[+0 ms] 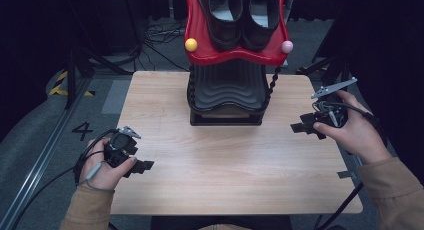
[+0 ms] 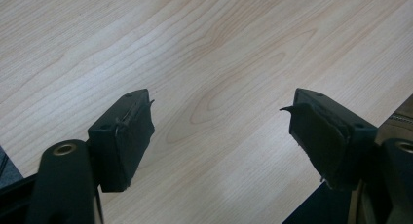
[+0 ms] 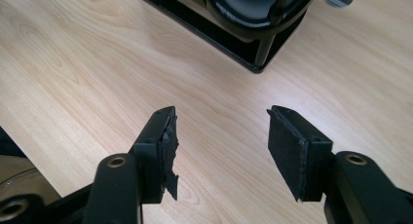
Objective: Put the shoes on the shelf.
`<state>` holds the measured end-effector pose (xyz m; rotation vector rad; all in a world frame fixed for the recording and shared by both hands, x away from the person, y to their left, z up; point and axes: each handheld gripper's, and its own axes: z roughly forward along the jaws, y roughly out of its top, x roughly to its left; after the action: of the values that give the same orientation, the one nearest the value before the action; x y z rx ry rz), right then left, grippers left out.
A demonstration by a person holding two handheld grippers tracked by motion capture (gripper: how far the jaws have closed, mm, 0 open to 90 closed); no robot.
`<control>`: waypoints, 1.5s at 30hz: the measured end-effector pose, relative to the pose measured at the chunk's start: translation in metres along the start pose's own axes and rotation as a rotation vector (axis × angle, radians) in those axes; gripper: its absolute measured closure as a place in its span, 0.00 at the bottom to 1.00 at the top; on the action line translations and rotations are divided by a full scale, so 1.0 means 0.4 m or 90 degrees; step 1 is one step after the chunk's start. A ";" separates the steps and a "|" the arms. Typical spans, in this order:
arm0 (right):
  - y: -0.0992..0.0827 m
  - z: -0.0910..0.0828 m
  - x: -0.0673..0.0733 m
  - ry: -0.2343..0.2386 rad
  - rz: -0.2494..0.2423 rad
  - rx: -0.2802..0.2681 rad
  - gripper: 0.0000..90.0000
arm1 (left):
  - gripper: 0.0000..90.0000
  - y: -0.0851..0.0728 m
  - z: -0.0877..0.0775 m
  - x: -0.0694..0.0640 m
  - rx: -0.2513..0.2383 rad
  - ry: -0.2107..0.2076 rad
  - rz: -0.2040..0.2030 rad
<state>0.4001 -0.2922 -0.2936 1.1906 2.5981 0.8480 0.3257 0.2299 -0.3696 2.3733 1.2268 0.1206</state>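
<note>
Black shoes (image 1: 241, 12) on the red rack (image 1: 200, 50), top centre; both claws released, empty, low on the counter (image 1: 220, 175). Right claw (image 1: 300, 127) lies nearer; left claw (image 1: 145, 166) lower left.

a black "4" marked on the grey floor (image 1: 82, 130), left of the table (image 1: 165, 185)
</note>
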 end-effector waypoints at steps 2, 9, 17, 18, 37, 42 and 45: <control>-0.017 0.023 -0.003 0.009 -0.006 -0.004 0.50 | 0.28 0.002 0.007 0.000 0.000 0.004 0.002; -0.075 0.101 -0.020 0.040 0.001 -0.013 0.50 | 0.28 0.006 0.024 -0.001 0.006 0.005 0.004; -0.147 0.204 -0.052 0.075 0.037 -0.020 0.50 | 0.29 0.008 0.039 0.006 0.008 0.008 -0.009; -0.152 0.211 -0.054 0.076 0.041 -0.022 0.50 | 0.29 0.007 0.042 0.008 0.008 0.011 -0.012; -0.236 0.321 -0.104 0.008 0.147 0.050 0.51 | 0.28 0.002 0.073 0.038 0.023 0.002 -0.031; -0.241 0.320 -0.110 -0.011 0.139 0.038 0.48 | 0.27 -0.009 0.091 0.065 0.047 0.024 -0.051; -0.246 0.320 -0.115 -0.029 0.126 0.025 0.46 | 0.26 -0.011 0.098 0.075 0.042 0.023 -0.053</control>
<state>0.4142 -0.3227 -0.4580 1.4789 2.5022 0.7960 0.3515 0.2414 -0.4103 2.3816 1.3636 0.0972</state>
